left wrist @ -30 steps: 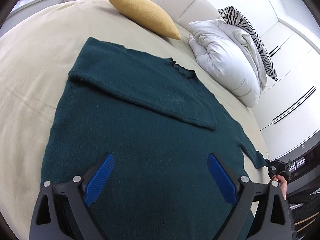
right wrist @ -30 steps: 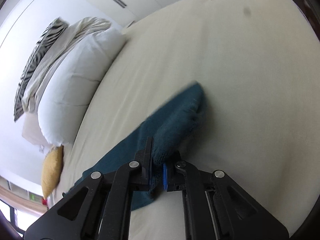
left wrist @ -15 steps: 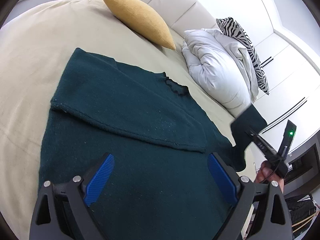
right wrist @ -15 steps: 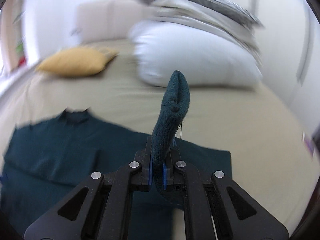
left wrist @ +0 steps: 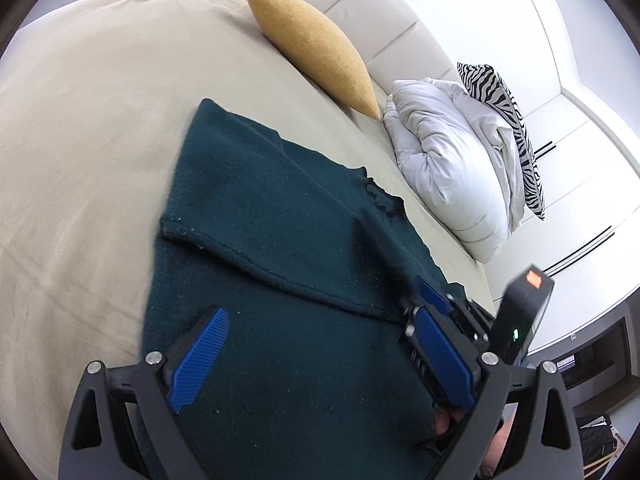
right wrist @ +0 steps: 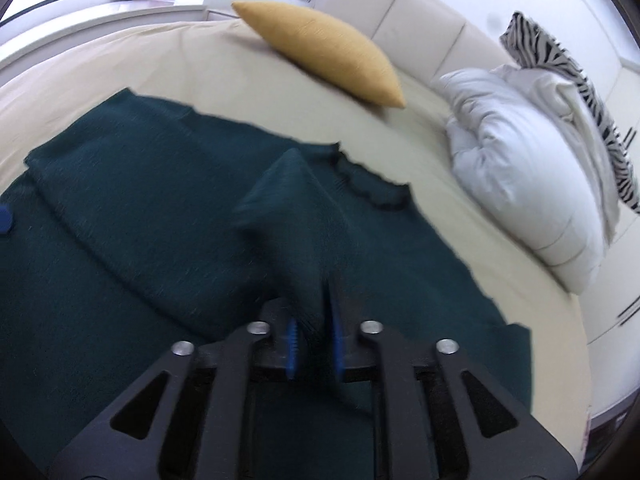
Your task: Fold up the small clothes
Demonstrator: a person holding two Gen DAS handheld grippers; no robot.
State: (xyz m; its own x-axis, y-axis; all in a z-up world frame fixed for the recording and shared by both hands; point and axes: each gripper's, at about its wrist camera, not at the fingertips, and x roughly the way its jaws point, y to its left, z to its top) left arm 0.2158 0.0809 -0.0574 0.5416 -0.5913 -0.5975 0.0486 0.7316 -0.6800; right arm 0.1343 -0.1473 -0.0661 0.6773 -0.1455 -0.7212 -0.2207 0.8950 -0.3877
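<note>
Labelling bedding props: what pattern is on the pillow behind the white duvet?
Black-and-white zebra stripes on the pillow; clearest in the left wrist view.

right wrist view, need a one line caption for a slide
Right gripper fingers opening, teal sweater sleeve between them, over the beige bed.

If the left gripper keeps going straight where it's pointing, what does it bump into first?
Most likely the green sweater spread flat on the bed: the open left gripper points down at its lower body, with nothing visible in between.
</note>
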